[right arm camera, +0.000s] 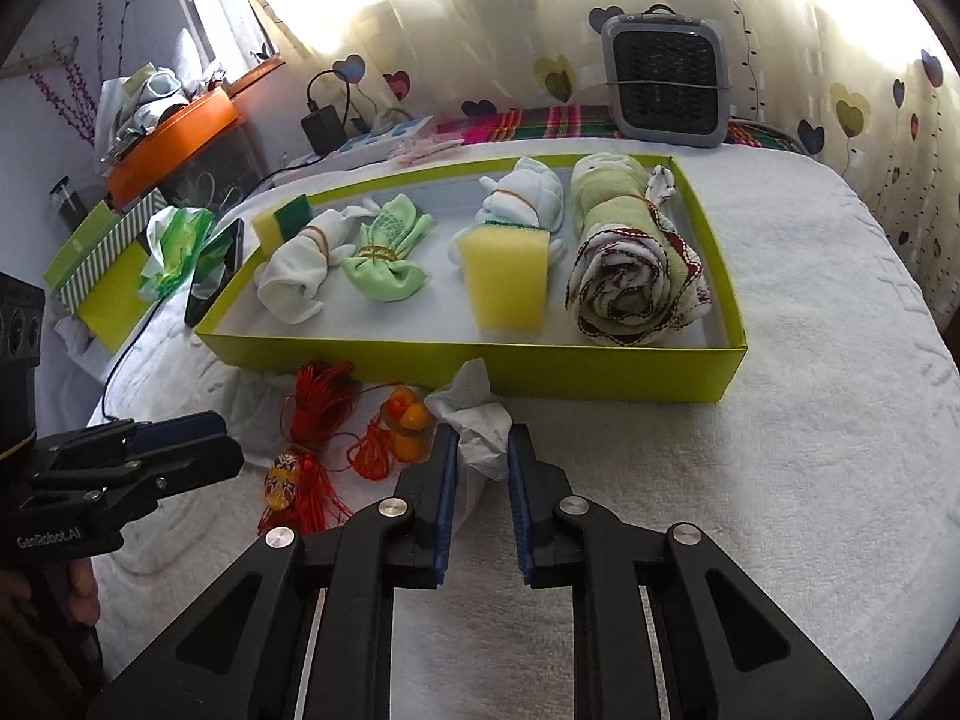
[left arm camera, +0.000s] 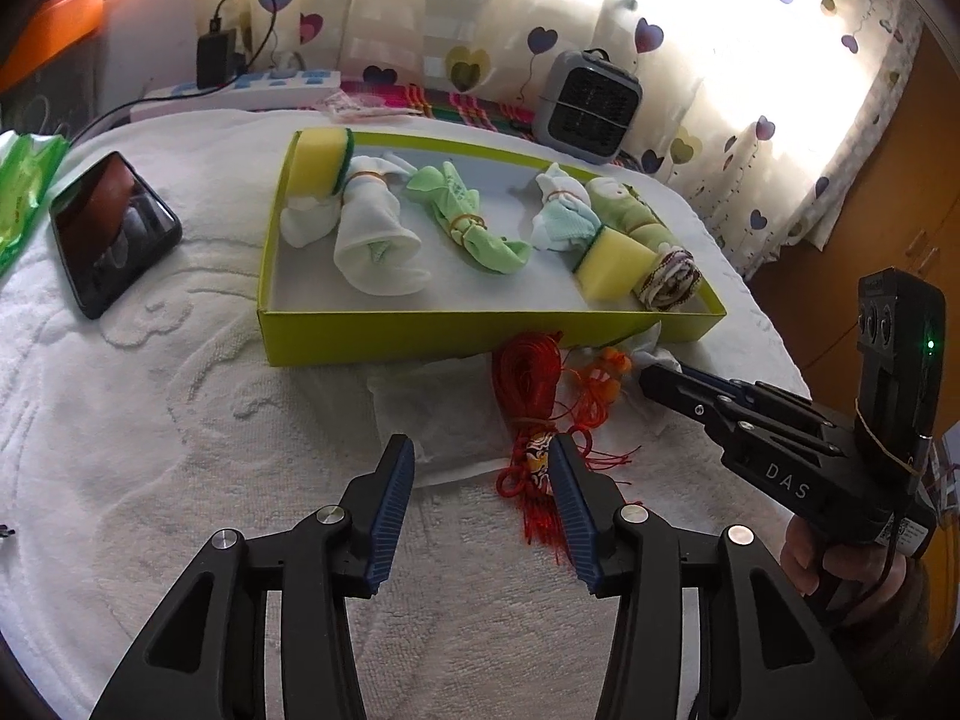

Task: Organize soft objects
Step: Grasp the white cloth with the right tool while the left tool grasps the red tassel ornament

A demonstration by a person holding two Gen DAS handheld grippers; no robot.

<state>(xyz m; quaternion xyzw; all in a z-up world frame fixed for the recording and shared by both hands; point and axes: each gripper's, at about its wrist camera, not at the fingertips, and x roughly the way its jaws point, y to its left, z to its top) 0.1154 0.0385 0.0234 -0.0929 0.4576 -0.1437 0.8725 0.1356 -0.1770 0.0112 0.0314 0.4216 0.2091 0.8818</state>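
A white terry-cloth towel [left arm camera: 180, 420] is spread over the surface, and a shallow lime-green cardboard box [right arm camera: 540, 363] is set on it. Inside the box a yellow sponge with a green scrubbing layer [left arm camera: 321, 156] is stood in the far left corner, and beside it a white sock bundle tied with a rubber band [left arm camera: 372, 228] and a light-green cloth bundle tied with a rubber band [left arm camera: 474, 225] are laid. Further right a pale blue-and-white sock bundle [right arm camera: 525, 198], a second yellow sponge [right arm camera: 507, 279] and a rolled green-and-white towel with dark red edging [right arm camera: 636, 276] are seen. Just in front of the box, on the towel, a coil of red cord with a tassel and a painted mask charm [left arm camera: 531, 396], a small orange-beaded red cord ornament [right arm camera: 405, 426] and a crumpled white tissue-like cloth [right arm camera: 477, 420] are lying. The crumpled white cloth is pinched between the pads of the right tongs [right arm camera: 483, 450], which are pressed together on it. The left tongs [left arm camera: 483, 468] are spread, with only bare towel between their pads; the red tassel is touched, or nearly so, by the right-hand pad. A black smartphone [left arm camera: 111, 228] is laid to the left of the box, and a grey portable fan [right arm camera: 666, 81] is stood behind it against a heart-patterned curtain [left arm camera: 750, 60].
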